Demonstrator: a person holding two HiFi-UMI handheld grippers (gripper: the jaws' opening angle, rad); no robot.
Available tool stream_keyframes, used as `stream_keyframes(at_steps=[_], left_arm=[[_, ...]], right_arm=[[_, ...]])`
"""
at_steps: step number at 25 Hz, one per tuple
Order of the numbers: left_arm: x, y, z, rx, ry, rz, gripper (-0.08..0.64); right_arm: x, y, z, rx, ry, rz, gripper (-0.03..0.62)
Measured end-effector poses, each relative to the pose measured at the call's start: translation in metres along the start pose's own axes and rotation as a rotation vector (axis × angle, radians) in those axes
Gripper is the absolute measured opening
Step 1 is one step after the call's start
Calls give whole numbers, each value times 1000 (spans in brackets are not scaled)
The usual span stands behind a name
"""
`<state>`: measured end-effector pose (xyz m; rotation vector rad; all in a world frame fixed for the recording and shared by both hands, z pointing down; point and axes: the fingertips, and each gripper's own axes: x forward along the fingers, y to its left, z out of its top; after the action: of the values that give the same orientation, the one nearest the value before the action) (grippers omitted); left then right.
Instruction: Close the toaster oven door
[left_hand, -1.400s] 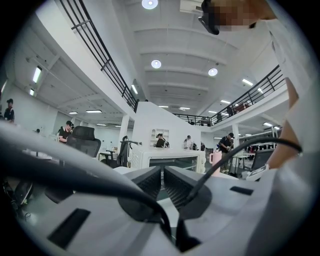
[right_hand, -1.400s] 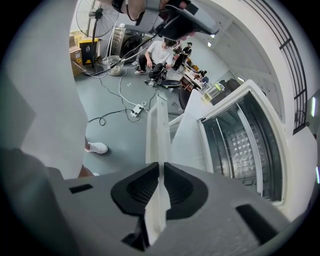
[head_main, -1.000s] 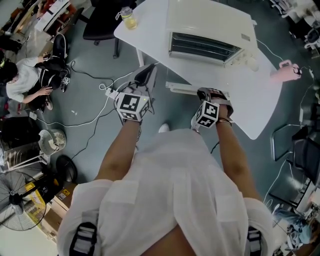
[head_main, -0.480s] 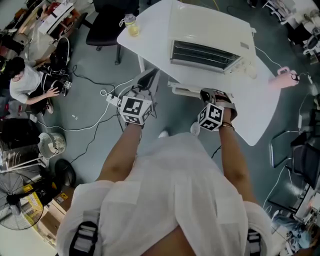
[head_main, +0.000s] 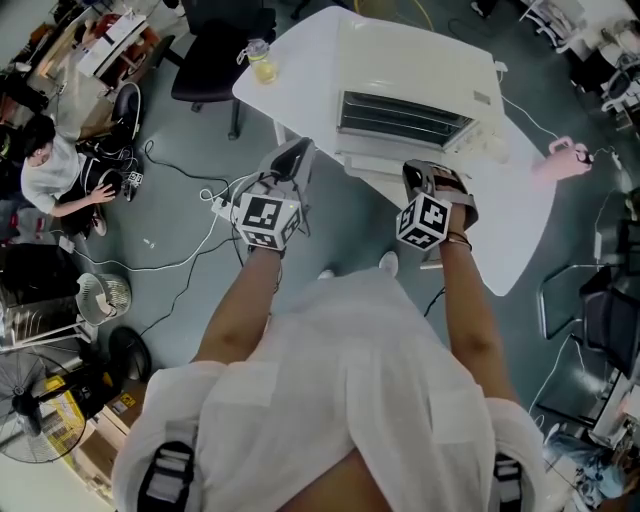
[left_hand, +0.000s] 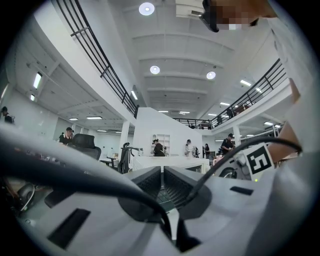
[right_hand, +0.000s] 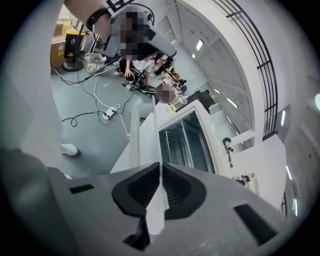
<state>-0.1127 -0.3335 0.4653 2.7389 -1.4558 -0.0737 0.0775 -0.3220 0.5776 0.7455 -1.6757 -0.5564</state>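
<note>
Between the right gripper's (right_hand: 160, 167) closing fingers (right_hand: 181, 186) lies the oven door (right_hand: 145, 137).

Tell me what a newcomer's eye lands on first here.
The white toaster oven on the white table, its door open toward the person. Next, the right gripper at that door's edge, jaws closing with the thin edge between them. A jar of yellow liquid stands at the table's far left corner.

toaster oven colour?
The toaster oven is white with a dark interior, clearest in the head view.
</note>
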Motion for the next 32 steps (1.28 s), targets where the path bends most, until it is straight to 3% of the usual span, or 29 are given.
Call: stream_keyframes(at_steps=[32], left_arm=[[26,25,10,19,1,29,18]], right_arm=[[30,-88,5,-85,6,-99,18]])
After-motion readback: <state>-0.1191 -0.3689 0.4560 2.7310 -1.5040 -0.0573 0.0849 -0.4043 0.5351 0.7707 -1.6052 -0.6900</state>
